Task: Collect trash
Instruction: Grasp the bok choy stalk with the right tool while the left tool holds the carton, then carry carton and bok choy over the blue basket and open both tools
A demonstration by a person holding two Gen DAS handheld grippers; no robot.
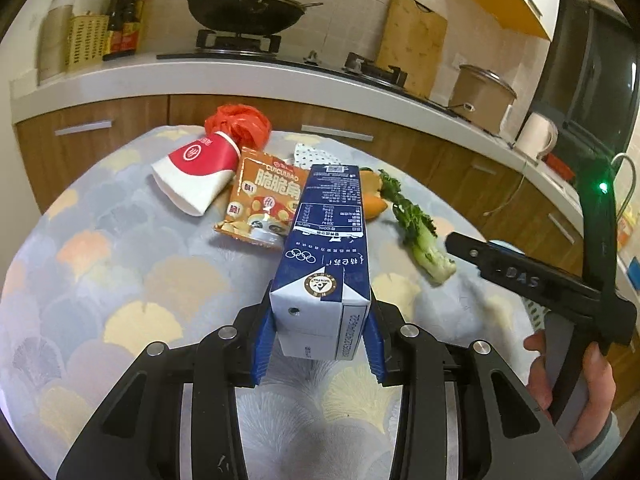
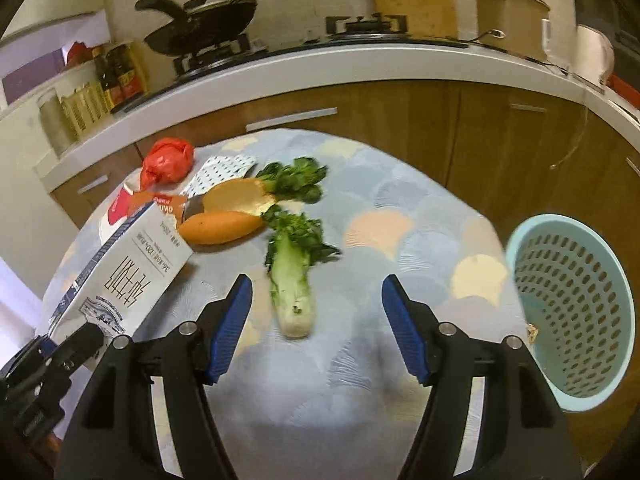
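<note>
My left claw point(image 1: 320, 340) clamps the blue milk carton point(image 1: 326, 240) above the bench point(image 1: 120, 280). My right claw point(image 2: 316, 320) gapes wide, bok choy point(image 2: 294, 276) between its fingers, basket point(image 2: 572, 312) right.

On the round cloth-covered counter point(image 2: 400, 208), the blue-and-white milk carton point(image 1: 324, 256) sits clamped between the pads of the left tool point(image 1: 320, 344), near the front. Behind it lie the orange snack packet point(image 1: 260, 204) and, to the left, the red-and-white paper cup point(image 1: 196, 172), with the crumpled red plastic bag point(image 1: 240, 122) farthest back. The bok choy stalk point(image 2: 294, 276) lies between the spread fingers of the right tool point(image 2: 318, 328); the orange carrot point(image 2: 220, 227) lies behind it to the left. The pale blue perforated basket point(image 2: 572, 320) stands at the right edge.
</note>
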